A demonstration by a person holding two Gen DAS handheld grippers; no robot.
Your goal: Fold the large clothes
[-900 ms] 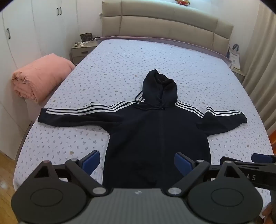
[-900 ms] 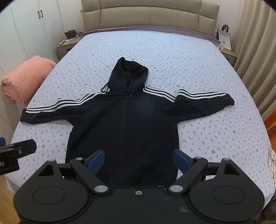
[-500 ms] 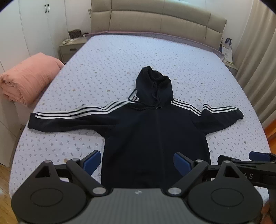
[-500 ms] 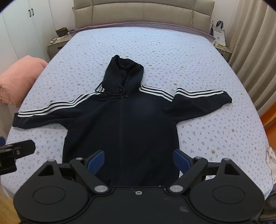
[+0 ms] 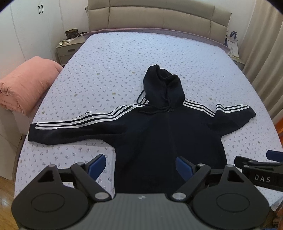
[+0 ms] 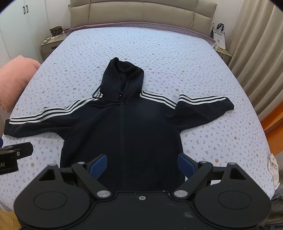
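In the left wrist view, a dark hoodie [image 5: 159, 134] with white stripes along its sleeves lies flat and face up in the middle of the frame on a bed [image 5: 159, 58] with a pale, small-patterned sheet, hood toward the padded headboard [image 5: 159, 16] at the top and both sleeves spread to the sides. The left gripper [image 5: 140, 167] hangs at the bottom centre above the hoodie's lower hem, its blue-padded fingers [image 5: 97, 165] spread wide with nothing between them. A rolled pink blanket [image 5: 24, 85] sits at the left edge, a nightstand [image 5: 69, 49] in the upper left. In the right wrist view, the hoodie [image 6: 123, 134] again fills the centre of the bed [image 6: 159, 53], and the right gripper [image 6: 141, 166] hovers over its lower part, fingers [image 6: 98, 165] wide apart and empty. Curtains [image 6: 256, 53] hang along the right edge.
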